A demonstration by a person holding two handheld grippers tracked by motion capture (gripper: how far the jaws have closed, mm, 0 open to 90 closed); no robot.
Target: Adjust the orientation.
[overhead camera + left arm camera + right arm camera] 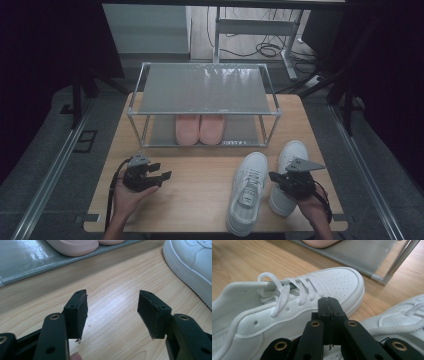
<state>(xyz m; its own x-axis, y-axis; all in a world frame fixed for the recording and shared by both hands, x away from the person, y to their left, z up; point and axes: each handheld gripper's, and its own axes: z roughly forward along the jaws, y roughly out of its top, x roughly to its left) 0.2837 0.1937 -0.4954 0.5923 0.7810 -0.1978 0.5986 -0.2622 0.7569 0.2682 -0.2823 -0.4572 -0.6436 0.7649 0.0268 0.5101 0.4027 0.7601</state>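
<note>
Your right gripper (329, 315) is clenched on nothing between the white shoes (248, 192); your left gripper (112, 312) is released. Next, open the right gripper and grab a shoe, then lift it toward the rack (202, 90) at 12 o'clock.

Rack: a two-shelf rack (205, 89) stands at the far middle of the tabletop (200, 187)
Slippers: a pair of slippers (200, 129) sits side by side on the lower shelf, under the top shelf
Left sneaker: the left sneaker (247, 192) lies on the tabletop before the rack's right end, toe toward the rack
Right sneaker: the right sneaker (289, 170) lies just right of the left sneaker, near the tabletop's right edge
Left gripper: the left gripper (161, 171) is at the near left, before the rack's left end, well apart from both sneakers
Right gripper: the right gripper (274, 176) is over the right sneaker, its jaws between the two sneakers
</note>
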